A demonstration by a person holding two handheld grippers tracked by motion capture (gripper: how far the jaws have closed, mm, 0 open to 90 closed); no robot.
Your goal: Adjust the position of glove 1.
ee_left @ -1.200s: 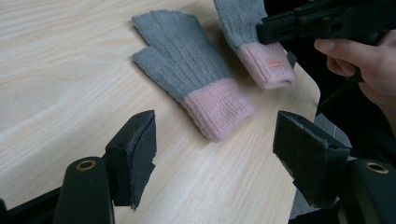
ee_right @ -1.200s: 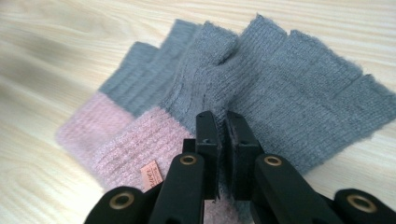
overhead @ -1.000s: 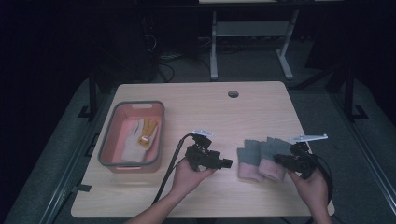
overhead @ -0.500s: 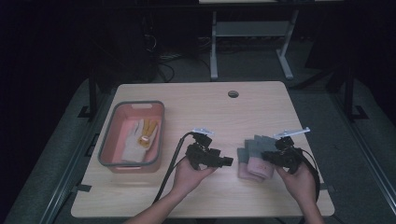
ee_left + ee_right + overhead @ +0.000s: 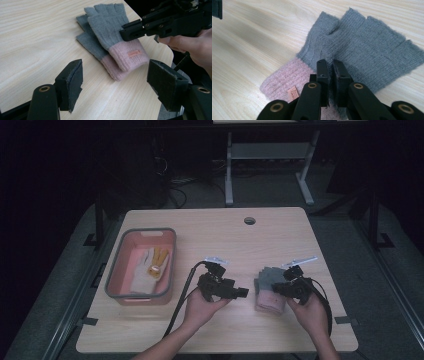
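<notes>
A pair of fingerless gloves (image 5: 267, 292), grey with pink cuffs, lies stacked on the right part of the table. In the left gripper view the gloves (image 5: 110, 32) lie ahead, and the upper one carries a small orange label. My right gripper (image 5: 276, 287) hovers just over the upper glove (image 5: 362, 42) near where grey meets pink. The right gripper (image 5: 329, 66) is shut, with nothing seen between its pads. The left gripper (image 5: 244, 292) points right toward the gloves from a short way off. Nothing sits between the open jaws of the left gripper (image 5: 116, 85).
A pink bin with a grey rim (image 5: 112, 275) stands at the table's left and holds a white and yellow glove (image 5: 150, 269). The wooden table (image 5: 225, 235) has a cable hole (image 5: 249, 220) near its far edge. A metal stand (image 5: 230, 165) stands on the floor beyond.
My right gripper has moved left, from the gloves' right side to over them. The left gripper has stayed where it was.
</notes>
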